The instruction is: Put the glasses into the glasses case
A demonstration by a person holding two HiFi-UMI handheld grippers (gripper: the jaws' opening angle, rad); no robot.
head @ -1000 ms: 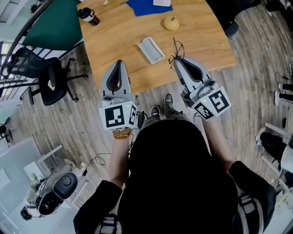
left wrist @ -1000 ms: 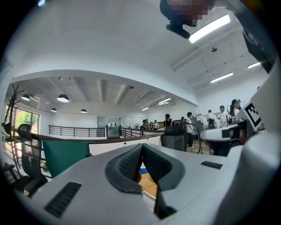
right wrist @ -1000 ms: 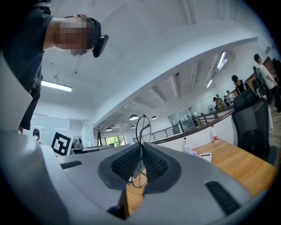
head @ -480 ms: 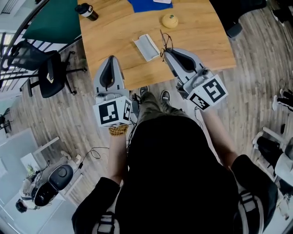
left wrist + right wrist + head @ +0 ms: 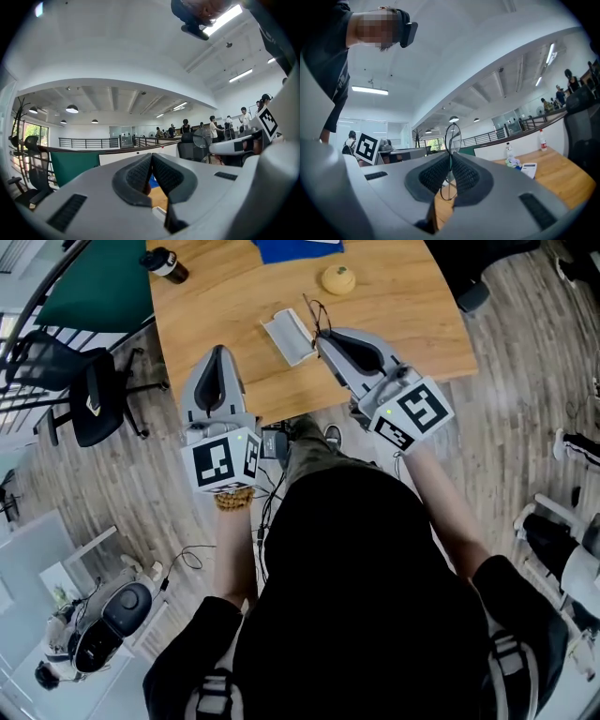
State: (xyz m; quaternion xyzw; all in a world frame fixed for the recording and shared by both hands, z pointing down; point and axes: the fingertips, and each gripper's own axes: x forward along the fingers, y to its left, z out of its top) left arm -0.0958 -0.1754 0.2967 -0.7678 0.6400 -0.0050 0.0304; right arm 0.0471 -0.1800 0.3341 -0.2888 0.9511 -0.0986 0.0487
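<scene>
Judging by how the glasses (image 5: 453, 138) were pinched by one thin rim in the closed right gripper (image 5: 325, 337), just beside the open glasses case (image 5: 287, 336) (left gripper (image 5: 217, 357) shut on nothing), they could easily be twisted loose or snagged on its edge.

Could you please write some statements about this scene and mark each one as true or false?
1. The right tool holds the glasses. True.
2. The glasses are already inside the case. False: they are clamped in the right tool, outside the case.
3. The left tool grips the case. False: it is shut on nothing.
4. The case lies on the table. True.
</scene>
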